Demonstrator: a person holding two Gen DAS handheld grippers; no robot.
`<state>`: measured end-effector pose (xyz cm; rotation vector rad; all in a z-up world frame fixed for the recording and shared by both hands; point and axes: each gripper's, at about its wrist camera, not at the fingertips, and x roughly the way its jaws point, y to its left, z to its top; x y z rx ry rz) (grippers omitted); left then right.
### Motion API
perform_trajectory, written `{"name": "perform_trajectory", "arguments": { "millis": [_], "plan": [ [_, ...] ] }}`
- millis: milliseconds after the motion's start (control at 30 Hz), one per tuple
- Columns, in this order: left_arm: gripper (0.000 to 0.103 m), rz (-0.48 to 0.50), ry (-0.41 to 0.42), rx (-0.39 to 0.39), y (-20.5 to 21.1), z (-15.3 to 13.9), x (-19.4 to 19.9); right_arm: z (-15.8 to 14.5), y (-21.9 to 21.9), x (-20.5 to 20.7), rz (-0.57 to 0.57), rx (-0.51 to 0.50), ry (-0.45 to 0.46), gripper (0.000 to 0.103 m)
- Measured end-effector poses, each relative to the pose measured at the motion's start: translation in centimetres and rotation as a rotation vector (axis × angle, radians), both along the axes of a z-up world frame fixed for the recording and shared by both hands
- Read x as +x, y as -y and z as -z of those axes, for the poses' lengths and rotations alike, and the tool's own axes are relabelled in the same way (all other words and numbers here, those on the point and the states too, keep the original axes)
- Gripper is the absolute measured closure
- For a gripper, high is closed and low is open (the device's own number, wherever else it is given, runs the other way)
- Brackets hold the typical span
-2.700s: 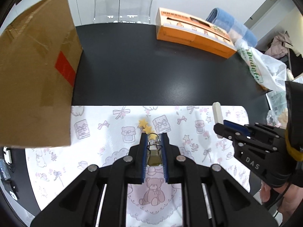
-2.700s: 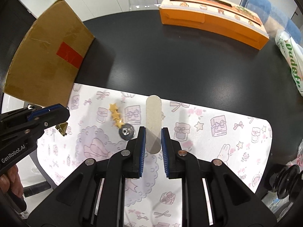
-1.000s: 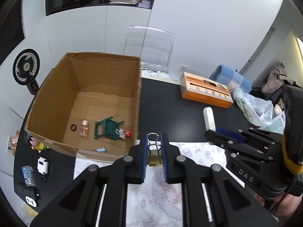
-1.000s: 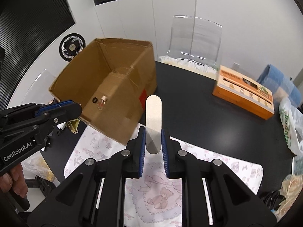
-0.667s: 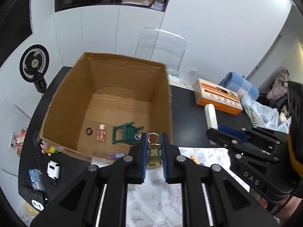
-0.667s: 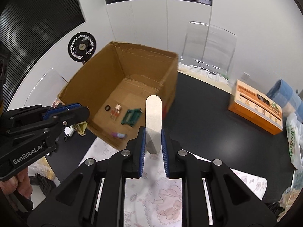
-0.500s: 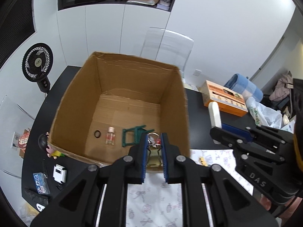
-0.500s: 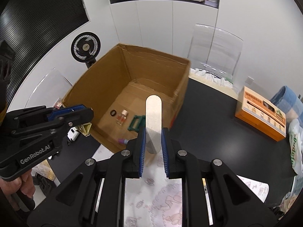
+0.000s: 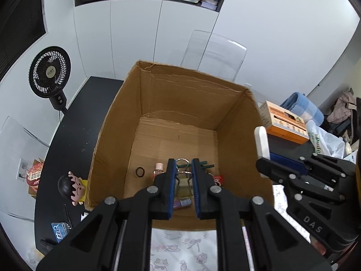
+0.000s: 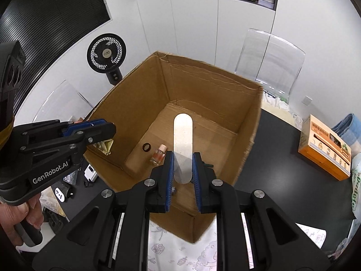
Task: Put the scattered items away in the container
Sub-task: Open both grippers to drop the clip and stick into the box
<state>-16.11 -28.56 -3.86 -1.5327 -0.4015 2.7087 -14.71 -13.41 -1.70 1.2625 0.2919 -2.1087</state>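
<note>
An open cardboard box [image 9: 180, 94] [image 10: 203, 83] fills the middle of both views. On its floor lie a black ring [image 9: 140, 171], a small bottle [image 10: 158, 154], a green toy chair partly hidden behind my fingers, and other small bits. My left gripper [image 9: 183, 180] hangs over the box's near side, shut on a gold binder clip [image 9: 183, 184]. My right gripper [image 10: 182, 171] is shut on a pale flat stick [image 10: 182, 144] that stands upright over the box opening. The stick [image 9: 261, 142] also shows at the right of the left wrist view.
The box stands on a black table [image 9: 67, 140] beside a patterned white mat [image 9: 180, 248]. An orange carton [image 10: 325, 146], a blue towel [image 9: 302, 106] and a plastic bag [image 9: 325, 140] lie to the right. A fan [image 9: 49, 72], a doll figure [image 9: 72, 188] and small gadgets sit left of the box.
Both grippers have swung from over the mat to above the open box, still carrying the clip and the stick. The box interior now lies directly under them.
</note>
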Motion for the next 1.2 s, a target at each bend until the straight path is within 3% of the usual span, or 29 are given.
{"name": "perform_trajectory", "arguments": {
  "millis": [400, 1100, 1167, 1200],
  "plan": [
    [0.089, 0.017, 0.073, 0.036, 1.5, 3.6, -1.7, 2.2, 1.9, -0.9, -0.006, 0.042, 0.043, 0.087],
    [0.088, 0.003, 0.099, 0.033, 2.0, 4.6, -1.7, 3.2, 2.4, -0.8, -0.010, 0.073, 0.064, 0.086],
    [0.077, 0.002, 0.096, -0.009, 1.9, 4.3, -1.7, 3.0, 2.4, -0.6, -0.014, 0.073, 0.056, 0.082],
    [0.055, -0.001, 0.095, -0.033, 1.9, 4.1, -1.7, 2.9, 2.3, -0.5, -0.009, 0.071, 0.048, 0.072]
  ]
}}
